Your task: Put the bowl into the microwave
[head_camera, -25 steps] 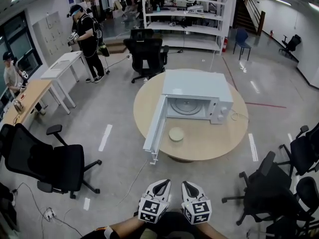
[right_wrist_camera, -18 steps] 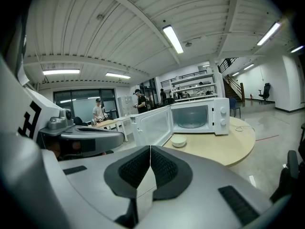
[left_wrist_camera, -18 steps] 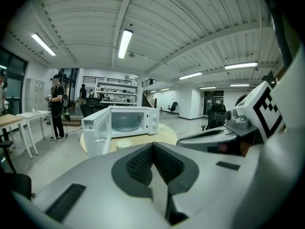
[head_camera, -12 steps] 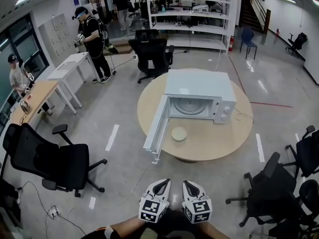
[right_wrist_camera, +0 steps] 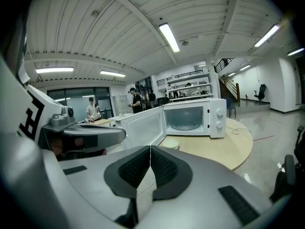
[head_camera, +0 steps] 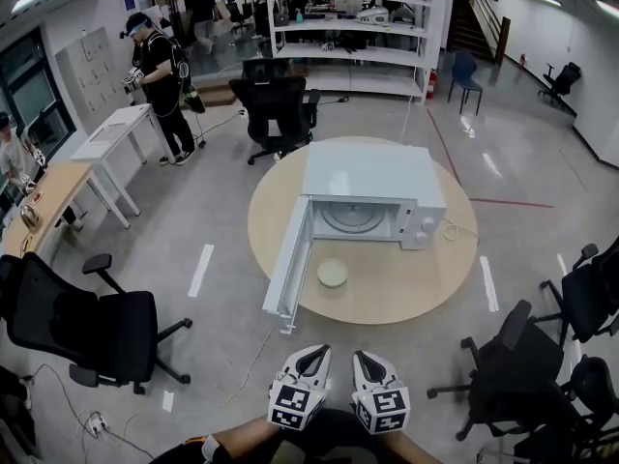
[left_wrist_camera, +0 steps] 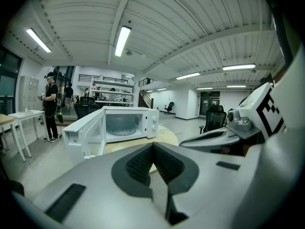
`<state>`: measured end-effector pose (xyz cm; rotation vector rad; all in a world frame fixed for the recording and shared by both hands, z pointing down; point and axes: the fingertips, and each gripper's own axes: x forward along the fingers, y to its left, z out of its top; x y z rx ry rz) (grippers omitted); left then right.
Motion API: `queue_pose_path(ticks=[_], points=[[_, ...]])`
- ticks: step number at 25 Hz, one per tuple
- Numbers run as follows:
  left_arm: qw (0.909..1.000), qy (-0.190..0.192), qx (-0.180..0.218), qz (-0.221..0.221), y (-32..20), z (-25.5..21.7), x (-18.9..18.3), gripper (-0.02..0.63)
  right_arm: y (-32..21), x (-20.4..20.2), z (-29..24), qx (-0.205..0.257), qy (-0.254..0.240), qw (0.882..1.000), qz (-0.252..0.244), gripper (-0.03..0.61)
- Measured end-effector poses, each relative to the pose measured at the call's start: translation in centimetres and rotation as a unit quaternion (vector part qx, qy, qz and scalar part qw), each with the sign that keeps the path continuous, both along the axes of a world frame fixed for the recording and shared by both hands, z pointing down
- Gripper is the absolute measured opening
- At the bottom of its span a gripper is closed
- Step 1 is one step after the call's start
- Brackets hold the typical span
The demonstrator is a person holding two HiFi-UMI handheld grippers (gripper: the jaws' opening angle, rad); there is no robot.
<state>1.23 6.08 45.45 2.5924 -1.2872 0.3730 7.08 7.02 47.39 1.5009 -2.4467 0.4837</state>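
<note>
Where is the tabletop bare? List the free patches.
Bare: the near-right stretch of the table, between the bowl and the rim, in front of the microwave. Tight: the gap between the open door and bowl.

Nothing legible: no words, brands, numbers or signs readable in any view. Only black-and-white square marker patterns (head_camera: 293,416), near edge, on left gripper (head_camera: 311,361) and right gripper (head_camera: 368,362); code blocks, not lettering. Microwave (head_camera: 372,174) control panel too small to read.
</note>
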Motion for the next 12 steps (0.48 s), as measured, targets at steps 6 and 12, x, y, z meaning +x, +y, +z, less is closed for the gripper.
queue_pose_path(ticks=[6, 12], points=[[0.9997, 0.014, 0.000, 0.021, -2.7, -1.4, 0.5, 0.046, -2.3, 0.1, -1.7, 0.002, 0.014, 1.000, 0.015, 0.015], [0.9989, 0.028, -0.004, 0.039, -4.7, -1.4, 1.0, 0.046, -4.0, 0.8, -1.6, 0.000, 0.037, 0.999, 0.030, 0.015]])
